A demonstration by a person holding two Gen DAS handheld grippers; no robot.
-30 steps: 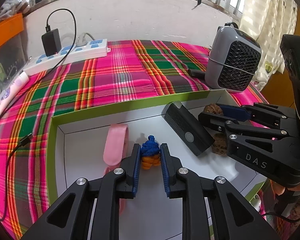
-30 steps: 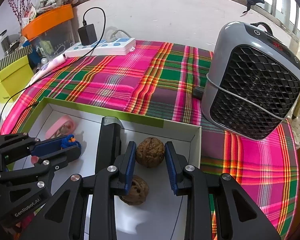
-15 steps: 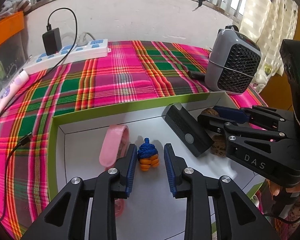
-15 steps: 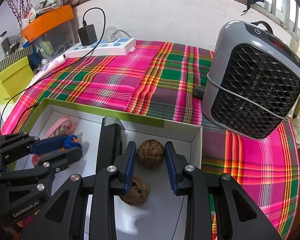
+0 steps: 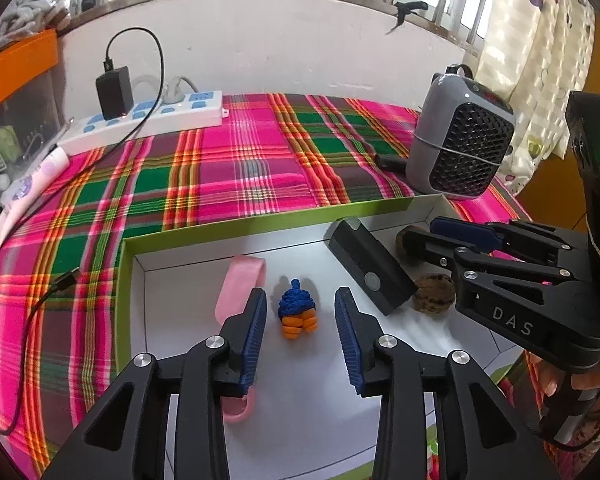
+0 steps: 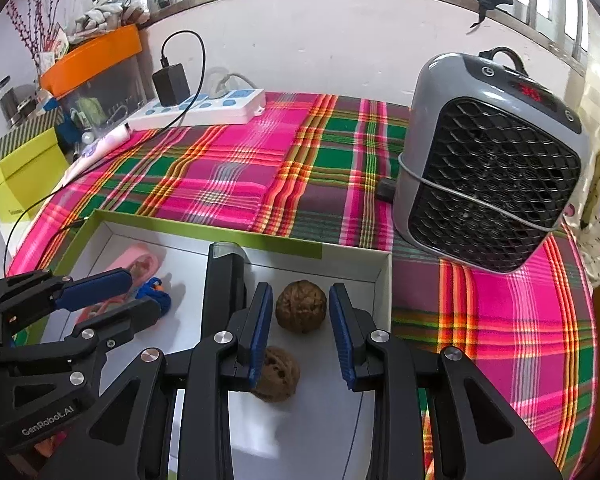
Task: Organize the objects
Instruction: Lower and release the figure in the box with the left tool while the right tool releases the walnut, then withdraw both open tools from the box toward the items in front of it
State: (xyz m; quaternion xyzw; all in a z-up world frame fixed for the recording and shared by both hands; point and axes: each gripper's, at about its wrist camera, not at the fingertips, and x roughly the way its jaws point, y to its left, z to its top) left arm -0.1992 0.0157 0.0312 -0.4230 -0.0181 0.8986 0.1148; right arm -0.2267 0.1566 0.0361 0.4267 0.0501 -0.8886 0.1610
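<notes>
A white box with a green rim [image 5: 220,228] sits on the plaid cloth. In it lie a blue and orange knotted toy [image 5: 298,312], a pink band [image 5: 240,284], a black oblong device [image 5: 370,270] and two walnuts. My left gripper [image 5: 301,294] straddles the toy. Its jaws are opening and the pads stand clear of the toy on both sides. My right gripper [image 6: 301,288] hovers with its tips on either side of the far walnut [image 6: 301,306], a thin gap showing on each side. The near walnut [image 6: 278,374] lies under its left finger.
A grey fan heater [image 6: 488,160] stands on the cloth right of the box. A white power strip [image 5: 140,124] with a black charger lies by the back wall, and its cable trails down the left side. Storage boxes [image 6: 24,172] stand off the table at far left.
The left jaws have let go of the knotted toy and spread apart, and the toy now lies free on the box floor. The right gripper has stayed put around the walnut.
</notes>
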